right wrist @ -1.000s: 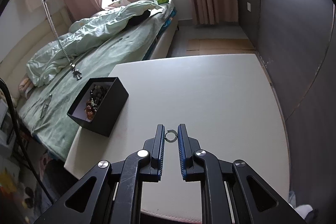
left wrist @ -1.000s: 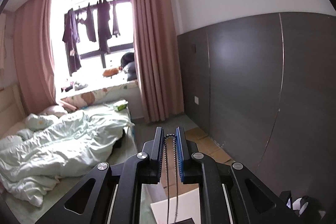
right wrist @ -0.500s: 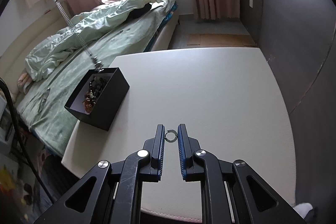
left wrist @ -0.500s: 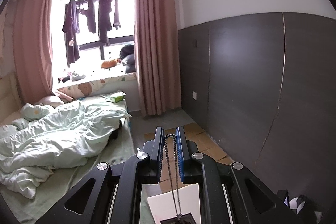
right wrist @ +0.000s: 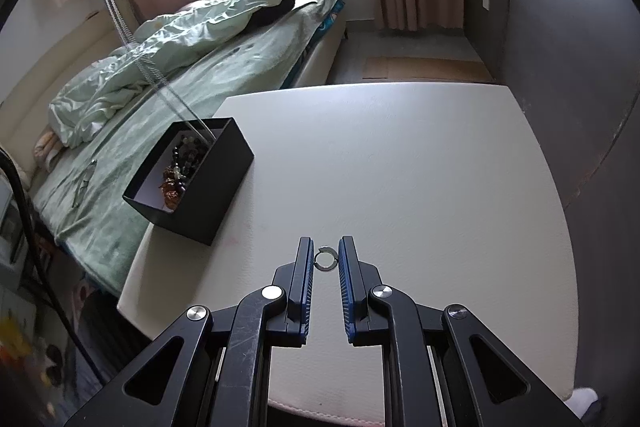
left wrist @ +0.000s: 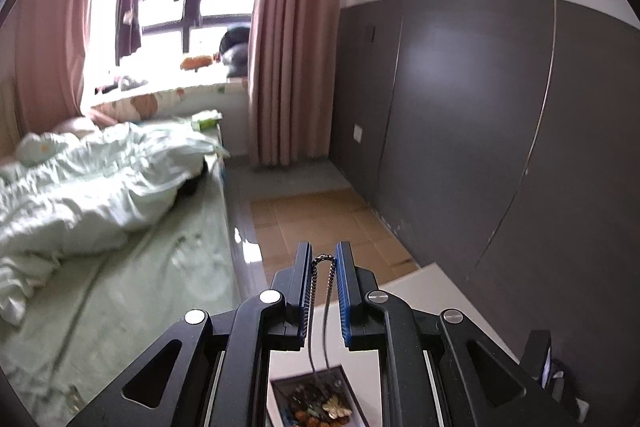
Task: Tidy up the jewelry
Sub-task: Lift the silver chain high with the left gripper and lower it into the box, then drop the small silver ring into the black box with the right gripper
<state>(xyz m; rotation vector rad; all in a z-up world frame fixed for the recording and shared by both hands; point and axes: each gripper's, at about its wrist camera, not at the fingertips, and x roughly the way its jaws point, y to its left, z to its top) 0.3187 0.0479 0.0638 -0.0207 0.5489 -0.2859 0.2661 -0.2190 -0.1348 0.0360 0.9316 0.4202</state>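
My left gripper point(left wrist: 324, 259) is shut on a silver chain necklace point(left wrist: 320, 307). The chain hangs from the fingertips down into an open black box point(left wrist: 316, 403) with beads and a butterfly piece inside. In the right wrist view the chain point(right wrist: 132, 39) slants down into the same black box point(right wrist: 216, 183) at the table's left edge. My right gripper point(right wrist: 325, 259) is low over the white table point(right wrist: 400, 167). Its jaws stand slightly apart around a small silver ring point(right wrist: 325, 259), and I cannot tell whether they touch it.
A bed point(right wrist: 200, 39) with a pale green duvet lies left of the table. A dark panelled wall point(right wrist: 580, 27) runs along the right. Cardboard sheets point(left wrist: 320, 223) lie on the floor beyond the table. Pink curtains point(left wrist: 292, 27) frame the window.
My left gripper has tilted downward and moved over the box. The necklace's lower end has gone from hanging beside the box to inside it. The right gripper and ring stay put.
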